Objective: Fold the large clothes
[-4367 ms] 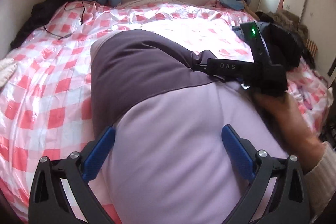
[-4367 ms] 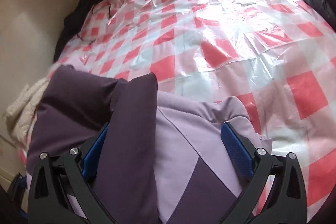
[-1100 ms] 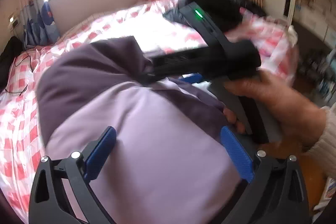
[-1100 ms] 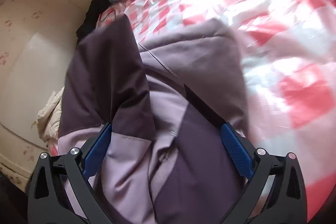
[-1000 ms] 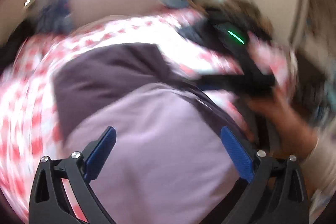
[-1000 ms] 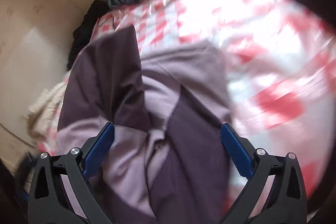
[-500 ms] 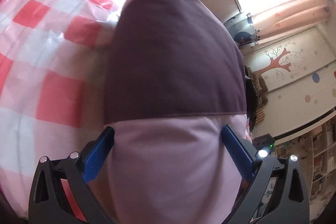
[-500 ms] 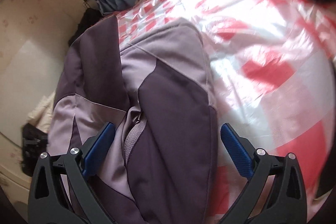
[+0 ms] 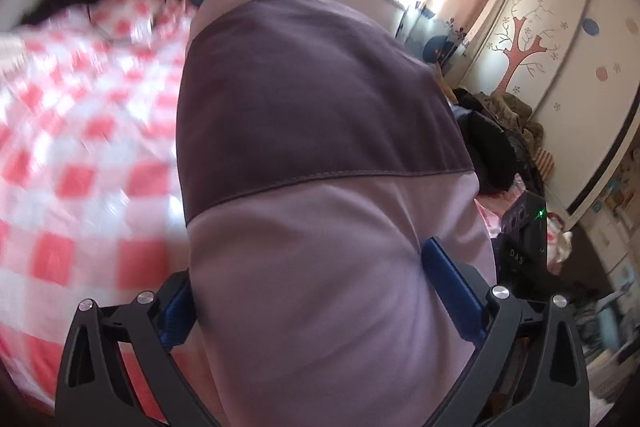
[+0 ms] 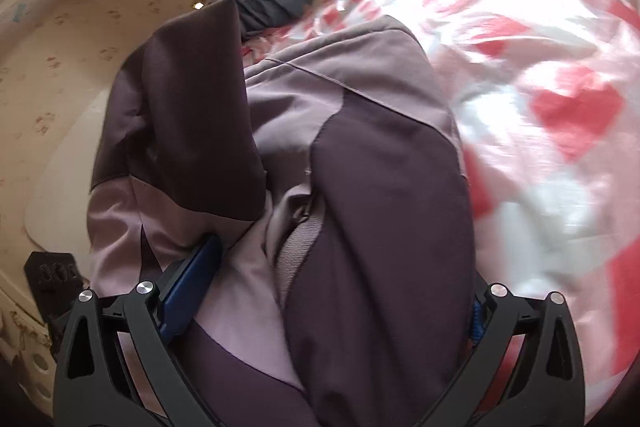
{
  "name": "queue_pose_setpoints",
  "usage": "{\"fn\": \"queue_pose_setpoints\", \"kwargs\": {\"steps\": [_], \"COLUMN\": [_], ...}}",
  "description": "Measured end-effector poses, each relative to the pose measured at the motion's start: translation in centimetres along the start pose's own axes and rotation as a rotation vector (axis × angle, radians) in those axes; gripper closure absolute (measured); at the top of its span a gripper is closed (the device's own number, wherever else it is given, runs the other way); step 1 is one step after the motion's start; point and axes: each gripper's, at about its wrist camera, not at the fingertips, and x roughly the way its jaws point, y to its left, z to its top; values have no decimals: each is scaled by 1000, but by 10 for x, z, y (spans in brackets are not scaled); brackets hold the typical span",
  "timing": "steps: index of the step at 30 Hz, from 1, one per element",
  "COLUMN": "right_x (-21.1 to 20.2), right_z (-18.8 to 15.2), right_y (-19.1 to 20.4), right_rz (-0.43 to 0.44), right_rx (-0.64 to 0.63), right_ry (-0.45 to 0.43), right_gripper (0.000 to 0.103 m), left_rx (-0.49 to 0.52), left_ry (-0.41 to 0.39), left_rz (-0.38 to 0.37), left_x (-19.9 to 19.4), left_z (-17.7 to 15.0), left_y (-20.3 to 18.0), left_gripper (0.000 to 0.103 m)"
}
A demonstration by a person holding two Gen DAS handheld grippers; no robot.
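the left gripper [image 9: 320, 291] is seen with its blue pads spread wide, a thick bundle of the jacket [image 9: 320, 155] filling the gap between them; whether the pads actually pinch the cloth cannot be told, since the left pad is half hidden behind the fabric. the right gripper [image 10: 320, 291] is likewise held wide, its left pad [image 10: 192, 279] pressed against a lilac fold and its right pad nearly buried under a dark purple panel, so a firm hold cannot be confirmed there either. from both sets of fingers the jacket [image 10: 360, 155] runs straight ahead, its long axis lined up with the fingers, lilac nearest and dark purple farther out. it is shown bunched and part folded, lifted at the near end and resting at the far end on the checked sheet [image 10: 560, 87] of the bed. in the left view the other gripper's black body [image 9: 524, 239], green light on, is caught just beside the jacket's right edge, so the two hands are judged close together at the same end. no container is in view; dark clothes [image 9: 492, 147] are piled beyond, near the wardrobe [image 9: 560, 39].
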Motion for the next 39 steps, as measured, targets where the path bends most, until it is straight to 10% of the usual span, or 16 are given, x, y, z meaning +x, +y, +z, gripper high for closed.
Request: {"fn": "queue_pose_setpoints", "kwargs": {"steps": [6, 11, 15, 18, 22, 25, 27, 31, 36, 39], "right_x": [84, 170, 156, 121, 138, 217, 242, 220, 211, 154], "right_z": [-3, -28, -12, 17, 48, 48, 42, 26, 33, 34], "right_y": [79, 103, 121, 165, 208, 194, 157, 120, 125, 165], "right_rz": [80, 0, -99, -143, -216, -364, -296, -193, -204, -180], "right_rx": [-43, -79, -177, -312, -406, -462, -313, -127, -140, -274], "right_ry": [80, 264, 319, 172, 77, 195, 261, 231, 268, 145], "right_gripper": [6, 6, 6, 6, 6, 6, 6, 6, 6, 6], "left_rx": [23, -242, -86, 70, 58, 61, 62, 100, 89, 36], "left_ry": [-81, 116, 64, 71, 67, 46, 51, 79, 106, 96], "left_rz": [210, 394, 461, 517, 496, 470, 412, 355, 358, 346], "left_x": [-65, -47, -48, -30, -32, -37, -40, -35, -31, -37], "left_z": [40, 22, 27, 28, 31, 21, 22, 27, 28, 24], "left_y": [55, 158, 141, 119, 123, 128, 133, 138, 138, 146], "left_gripper": [8, 5, 5, 5, 5, 5, 5, 5, 5, 5]}}
